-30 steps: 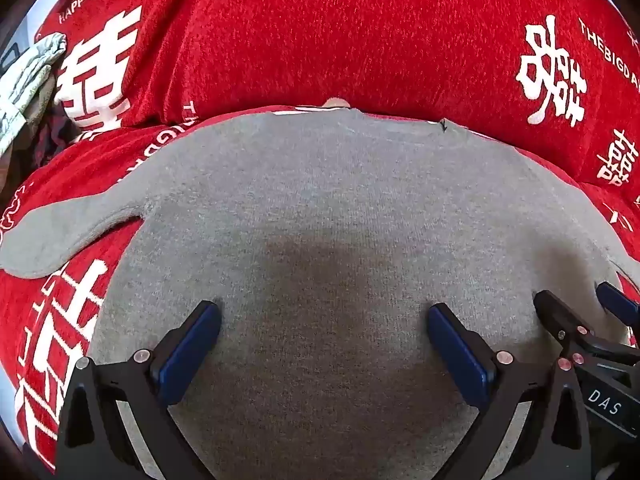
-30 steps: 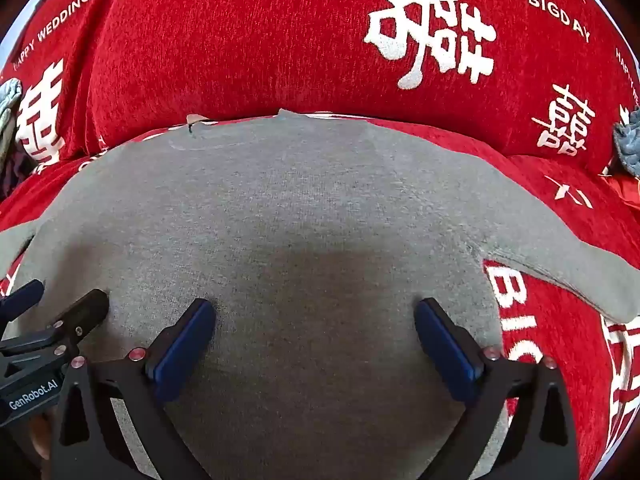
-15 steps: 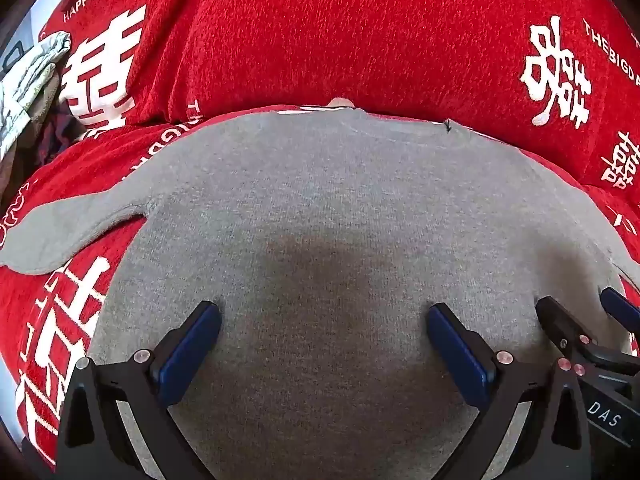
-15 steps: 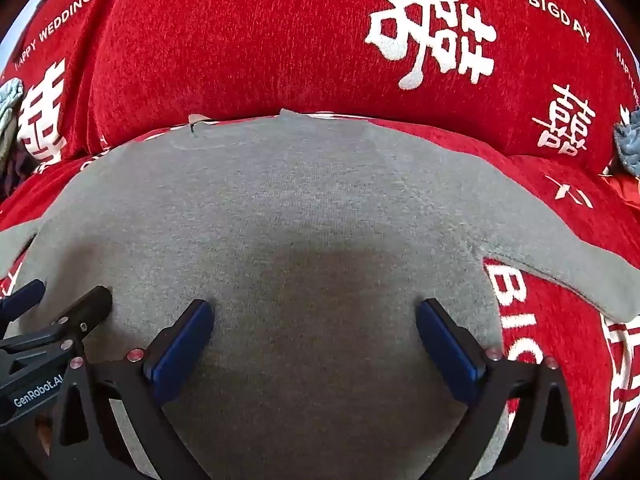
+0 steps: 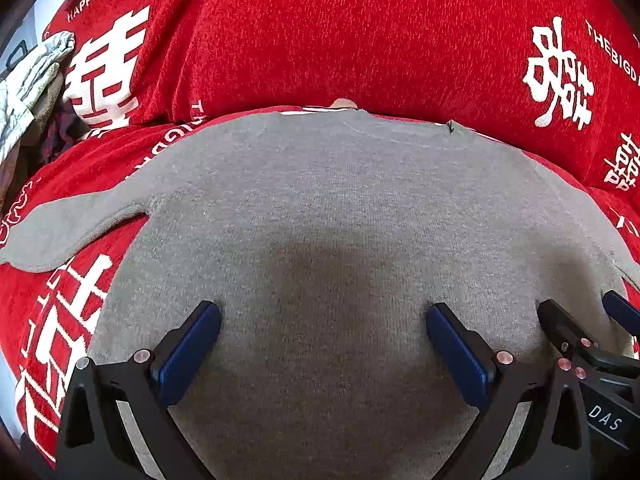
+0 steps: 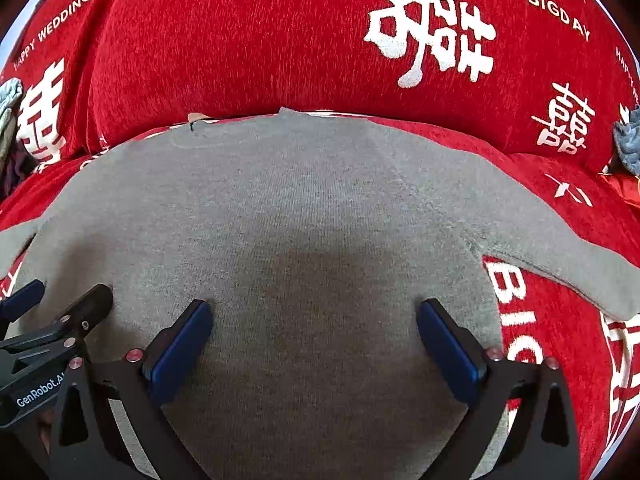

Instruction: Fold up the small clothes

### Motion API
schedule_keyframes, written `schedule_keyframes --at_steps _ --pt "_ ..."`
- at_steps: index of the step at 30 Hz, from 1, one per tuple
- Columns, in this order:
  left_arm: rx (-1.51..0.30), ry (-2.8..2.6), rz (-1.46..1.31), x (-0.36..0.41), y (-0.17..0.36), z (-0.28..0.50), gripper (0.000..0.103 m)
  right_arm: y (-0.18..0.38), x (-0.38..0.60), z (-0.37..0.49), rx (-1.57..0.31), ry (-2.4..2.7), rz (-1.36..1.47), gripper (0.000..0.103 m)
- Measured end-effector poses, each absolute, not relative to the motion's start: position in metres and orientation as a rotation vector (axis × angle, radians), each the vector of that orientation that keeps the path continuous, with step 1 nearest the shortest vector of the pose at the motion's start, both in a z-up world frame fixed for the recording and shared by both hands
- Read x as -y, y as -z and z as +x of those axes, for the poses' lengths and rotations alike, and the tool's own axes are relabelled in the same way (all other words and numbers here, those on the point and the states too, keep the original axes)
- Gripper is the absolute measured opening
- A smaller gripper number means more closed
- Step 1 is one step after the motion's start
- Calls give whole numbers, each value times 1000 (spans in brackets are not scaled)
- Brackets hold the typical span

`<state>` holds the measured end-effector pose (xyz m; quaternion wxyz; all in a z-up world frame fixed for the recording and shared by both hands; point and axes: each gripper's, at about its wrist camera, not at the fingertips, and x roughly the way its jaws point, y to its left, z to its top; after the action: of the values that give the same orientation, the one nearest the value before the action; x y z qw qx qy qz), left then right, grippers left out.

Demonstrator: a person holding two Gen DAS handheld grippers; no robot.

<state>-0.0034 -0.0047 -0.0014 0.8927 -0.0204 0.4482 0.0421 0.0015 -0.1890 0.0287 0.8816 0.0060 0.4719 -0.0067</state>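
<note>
A small grey knit sweater point(image 5: 340, 208) lies flat on the red sofa seat, neckline at the far side, and it also shows in the right wrist view point(image 6: 320, 208). Its left sleeve point(image 5: 68, 224) spreads to the left, its right sleeve point(image 6: 568, 256) to the right. My left gripper point(image 5: 323, 316) is open and empty, held over the sweater's lower left part. My right gripper point(image 6: 314, 312) is open and empty over the lower right part. The two grippers sit side by side; each sees the other at its frame edge. The sweater's bottom hem is hidden below the fingers.
The red sofa cover point(image 5: 360, 40) with white characters forms the seat and the backrest behind the sweater. A pale crumpled garment point(image 5: 28, 80) lies at the far left. A blue-grey cloth point(image 6: 630, 140) sits at the far right.
Both grippers have stayed open and almost still; the left view has shifted very slightly toward the sweater. The sweater has not moved.
</note>
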Motion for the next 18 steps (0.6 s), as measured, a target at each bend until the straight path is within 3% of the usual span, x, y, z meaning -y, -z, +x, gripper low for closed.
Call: schedule_keyframes --at_steps 18 --pt "-966 -143 106 16 -10 3 103 -34 187 9 -1038 25 -17 102"
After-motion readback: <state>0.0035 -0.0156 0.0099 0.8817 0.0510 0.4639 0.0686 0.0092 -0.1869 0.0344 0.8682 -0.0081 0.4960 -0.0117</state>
